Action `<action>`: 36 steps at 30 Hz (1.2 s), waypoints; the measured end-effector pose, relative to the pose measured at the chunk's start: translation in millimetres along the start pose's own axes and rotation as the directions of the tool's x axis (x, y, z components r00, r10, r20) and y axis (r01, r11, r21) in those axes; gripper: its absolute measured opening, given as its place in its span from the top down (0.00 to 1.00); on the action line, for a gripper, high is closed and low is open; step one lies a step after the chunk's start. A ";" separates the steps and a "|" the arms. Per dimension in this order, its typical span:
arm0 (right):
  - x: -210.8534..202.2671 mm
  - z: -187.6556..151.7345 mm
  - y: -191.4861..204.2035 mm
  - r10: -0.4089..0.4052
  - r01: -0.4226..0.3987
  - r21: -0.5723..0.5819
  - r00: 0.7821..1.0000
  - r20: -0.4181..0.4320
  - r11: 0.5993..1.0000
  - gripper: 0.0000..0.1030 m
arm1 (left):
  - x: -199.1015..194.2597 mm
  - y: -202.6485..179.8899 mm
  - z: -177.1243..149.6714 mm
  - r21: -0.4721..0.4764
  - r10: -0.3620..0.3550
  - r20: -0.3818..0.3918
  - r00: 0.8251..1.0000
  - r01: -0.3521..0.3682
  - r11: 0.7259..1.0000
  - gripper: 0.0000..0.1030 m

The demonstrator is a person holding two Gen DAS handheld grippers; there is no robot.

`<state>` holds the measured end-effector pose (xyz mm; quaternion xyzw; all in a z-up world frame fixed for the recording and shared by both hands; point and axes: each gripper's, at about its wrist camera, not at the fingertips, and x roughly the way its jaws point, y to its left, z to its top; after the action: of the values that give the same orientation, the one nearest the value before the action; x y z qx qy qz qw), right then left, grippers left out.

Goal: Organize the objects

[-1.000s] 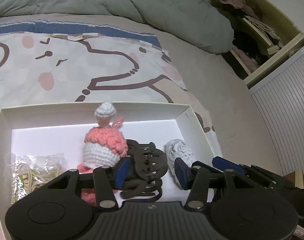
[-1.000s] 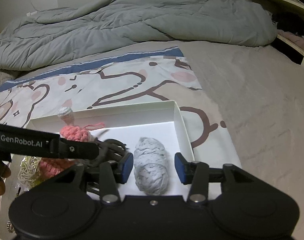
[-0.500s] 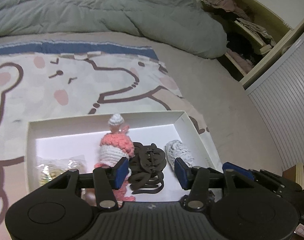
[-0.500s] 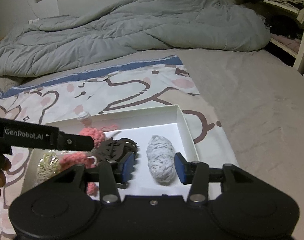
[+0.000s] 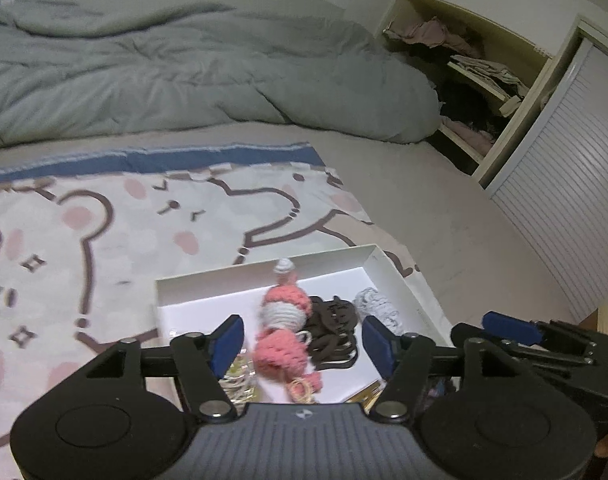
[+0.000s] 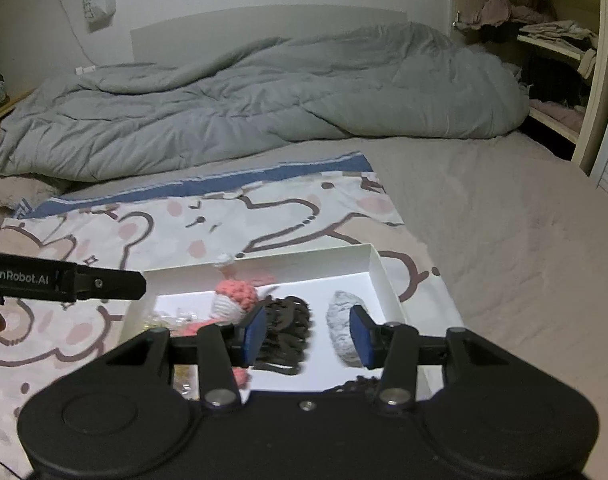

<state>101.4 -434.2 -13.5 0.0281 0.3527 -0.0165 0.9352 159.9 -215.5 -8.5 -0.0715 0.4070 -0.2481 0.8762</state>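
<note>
Task looks nearly done: pink crochet doll [image 5: 282, 320], dark hair clip [image 5: 333, 334] & grey yarn ball [image 6: 343, 326] all lie in white box [image 6: 377, 272], lower centre; left gripper [image 5: 302, 340] fingers just spread, empty; right gripper [image 6: 305, 338] fingers apart, empty.

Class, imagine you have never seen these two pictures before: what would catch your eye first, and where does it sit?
The white box on the cartoon bear blanket draws the eye first. In it lie a pink and white crochet toy toward the left, a dark tangle of cord in the middle and a grey yarn bundle on the right. Behind, a rumpled grey duvet fills the far end of the bed.
</note>
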 end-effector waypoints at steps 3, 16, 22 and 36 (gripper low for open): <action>-12.3 -5.2 10.3 -0.004 0.004 -0.008 1.000 0.009 1.000 0.51 | -20.1 5.4 -5.5 0.023 0.014 0.021 1.000 -0.015 1.000 0.23; -47.4 -27.3 36.9 -0.030 0.029 0.038 0.999 0.032 0.999 0.27 | -80.8 26.2 -38.7 0.092 0.065 0.080 0.995 -0.073 0.993 0.02; -62.0 -38.4 47.9 -0.054 0.052 0.041 0.997 0.053 0.998 0.20 | -93.2 31.7 -52.7 0.122 0.086 0.096 0.992 -0.098 0.988 0.00; -74.4 -60.2 62.8 -0.111 0.110 0.023 0.993 0.051 0.994 0.03 | -88.6 42.8 -71.1 0.133 0.184 0.090 0.979 -0.195 0.972 0.00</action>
<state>9.0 -366.8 -6.9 0.0178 0.3292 -0.0724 0.9413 74.5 -129.2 -9.3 0.0203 0.3592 -0.1884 0.9138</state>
